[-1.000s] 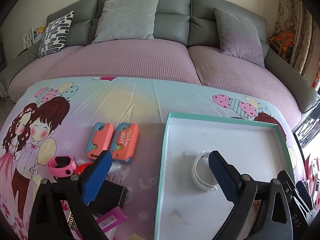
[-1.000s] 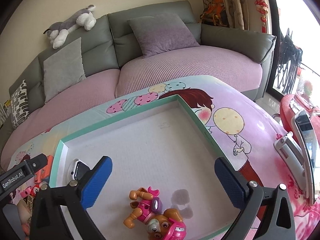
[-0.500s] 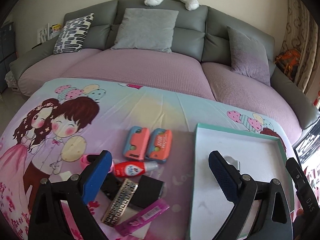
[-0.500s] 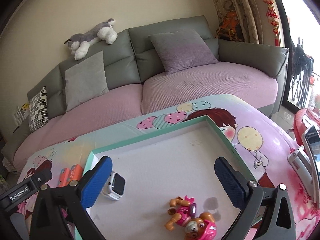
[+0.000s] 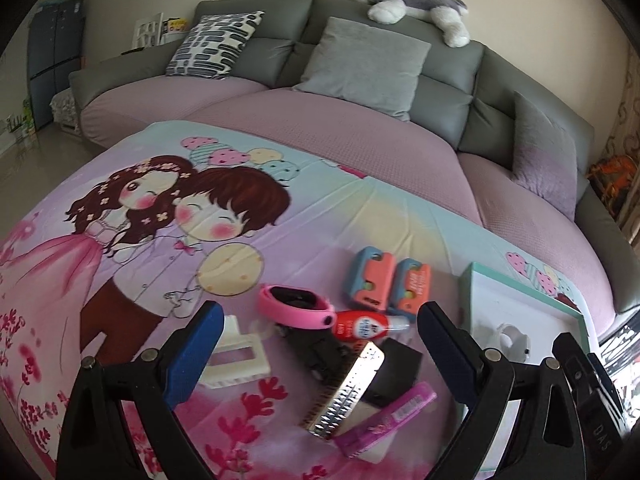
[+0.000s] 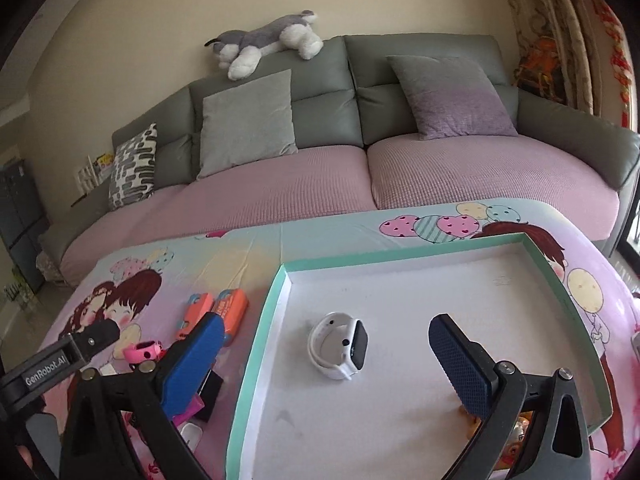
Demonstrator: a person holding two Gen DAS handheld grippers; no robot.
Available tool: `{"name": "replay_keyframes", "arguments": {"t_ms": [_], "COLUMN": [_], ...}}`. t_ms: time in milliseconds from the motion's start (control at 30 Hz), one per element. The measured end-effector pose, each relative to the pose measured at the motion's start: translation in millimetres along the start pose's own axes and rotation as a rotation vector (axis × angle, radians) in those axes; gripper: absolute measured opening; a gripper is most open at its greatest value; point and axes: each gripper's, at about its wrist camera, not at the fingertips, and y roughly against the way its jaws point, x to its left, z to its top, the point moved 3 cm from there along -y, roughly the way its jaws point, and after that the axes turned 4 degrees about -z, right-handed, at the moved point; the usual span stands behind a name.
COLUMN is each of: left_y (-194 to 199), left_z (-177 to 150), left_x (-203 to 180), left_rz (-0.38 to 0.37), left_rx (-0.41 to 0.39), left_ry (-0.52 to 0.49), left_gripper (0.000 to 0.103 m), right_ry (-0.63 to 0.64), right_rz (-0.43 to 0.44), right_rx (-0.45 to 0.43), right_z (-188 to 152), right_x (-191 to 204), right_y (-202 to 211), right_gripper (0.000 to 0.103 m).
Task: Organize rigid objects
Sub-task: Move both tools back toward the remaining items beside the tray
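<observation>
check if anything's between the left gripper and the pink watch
Nothing visible: the open left gripper hangs above the clutter, and the pink watch lies uncovered just ahead, with a red bottle touching its right side.

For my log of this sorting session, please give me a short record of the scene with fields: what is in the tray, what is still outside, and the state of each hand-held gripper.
tray: white with teal rim, on the printed cloth
in tray: white watch
outside tray: pink watch, red bottle, two orange cases, white clip, comb, purple tube
left hand-held gripper: open, empty, above the loose items
right hand-held gripper: open, empty, above the tray
</observation>
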Motion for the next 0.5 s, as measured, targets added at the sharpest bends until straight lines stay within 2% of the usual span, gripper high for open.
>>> {"name": "replay_keyframes", "arguments": {"t_ms": [167,400,500], "left_y": [0,0,-3], "left_z": [2,0,-4], "left_x": [20,57,68], "left_rz": [-0.009,0.047,0.075], "left_rx": [0.016,0.101,0.135], "left_ry": [0.011,0.000,-0.004], "left_gripper": [0.098,0.097,0.097], "right_ry": [0.012,0.044,0.107], "right_rz": [0.062,0.160,0.196], "right_rx": [0.057,0.140,0.176], "right_z": [-9,-26,-36], "right_x": [19,54,76], "right_y": [-10,-20,-23], "right_gripper": [0.103,0.103,0.103]}}
